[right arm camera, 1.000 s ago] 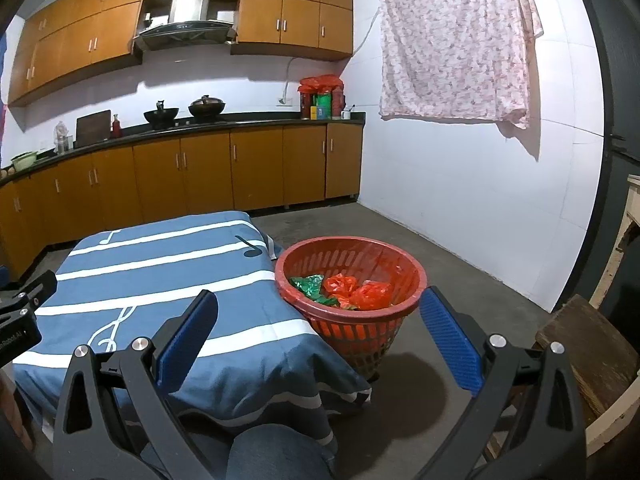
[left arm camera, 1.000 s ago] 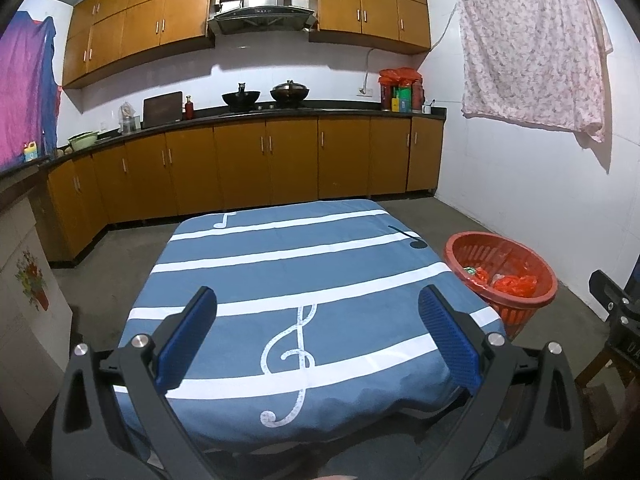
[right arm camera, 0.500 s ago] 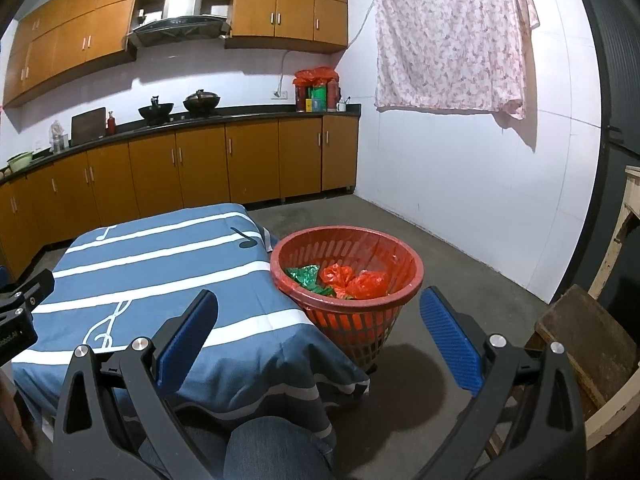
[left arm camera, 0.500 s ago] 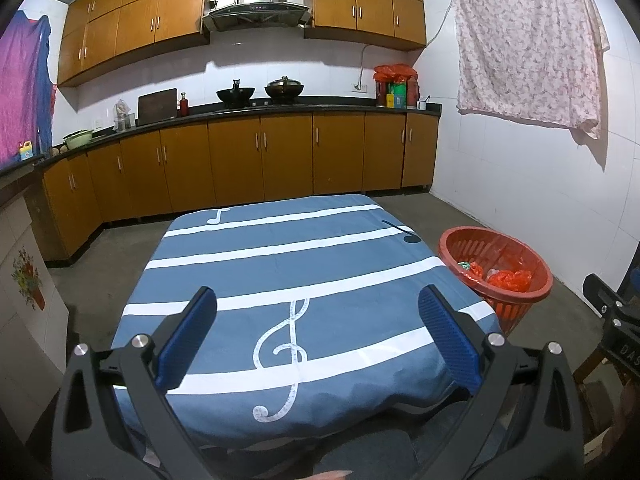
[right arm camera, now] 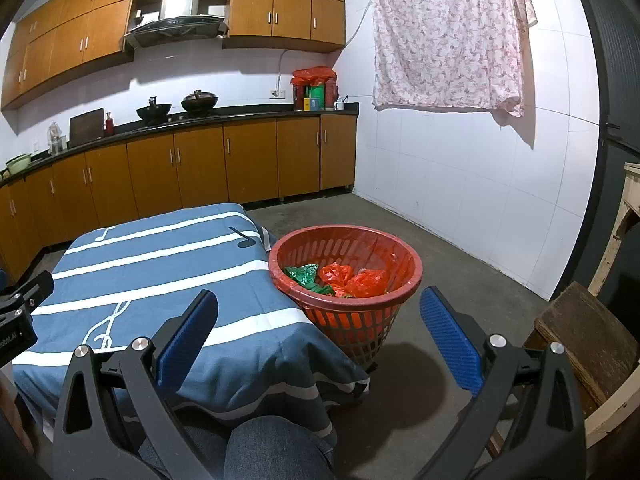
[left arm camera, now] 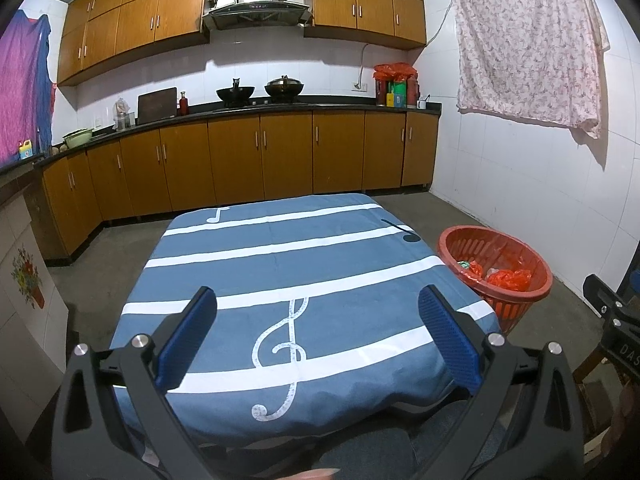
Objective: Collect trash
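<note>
Left gripper [left arm camera: 318, 300] spread wide, holding nothing, hovering over the near edge of a table draped in a blue cloth [left arm camera: 280, 264] with white stripes and music notes. Right gripper [right arm camera: 319, 300] likewise spread and empty, aimed at the red basket [right arm camera: 400, 248] standing on the floor just beside the table's right edge. Seen clearly only from the right wrist: green wrapper [right arm camera: 305, 275] and red plastic bags [right arm camera: 352, 278] lying inside the basket, plus a denim knee [right arm camera: 272, 448] and a worn wooden stool [right arm camera: 588, 336]. Beyond: grey concrete floor, brown cabinets [left arm camera: 260, 156], floral sheet [left arm camera: 528, 40] hung on white tile.
</note>
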Tool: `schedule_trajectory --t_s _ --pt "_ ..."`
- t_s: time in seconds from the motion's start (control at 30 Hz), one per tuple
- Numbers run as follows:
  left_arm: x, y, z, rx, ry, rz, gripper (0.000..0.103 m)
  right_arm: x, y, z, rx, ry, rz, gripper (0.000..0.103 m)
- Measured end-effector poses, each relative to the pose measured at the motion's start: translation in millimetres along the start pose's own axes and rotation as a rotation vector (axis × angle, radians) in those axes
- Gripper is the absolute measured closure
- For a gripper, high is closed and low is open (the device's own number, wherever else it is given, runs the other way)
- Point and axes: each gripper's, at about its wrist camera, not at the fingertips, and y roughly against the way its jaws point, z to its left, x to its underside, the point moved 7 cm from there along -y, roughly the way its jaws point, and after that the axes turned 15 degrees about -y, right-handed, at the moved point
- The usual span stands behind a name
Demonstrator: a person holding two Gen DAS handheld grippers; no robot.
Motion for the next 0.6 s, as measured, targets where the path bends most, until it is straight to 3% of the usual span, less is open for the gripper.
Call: schedule_trajectory --t_s 0.6 --pt "2.3 -0.1 -1.1 -0.005 0.004 0.000 0.004 0.5 0.2 -0.2 0.001 0.001 0.002 0.003"
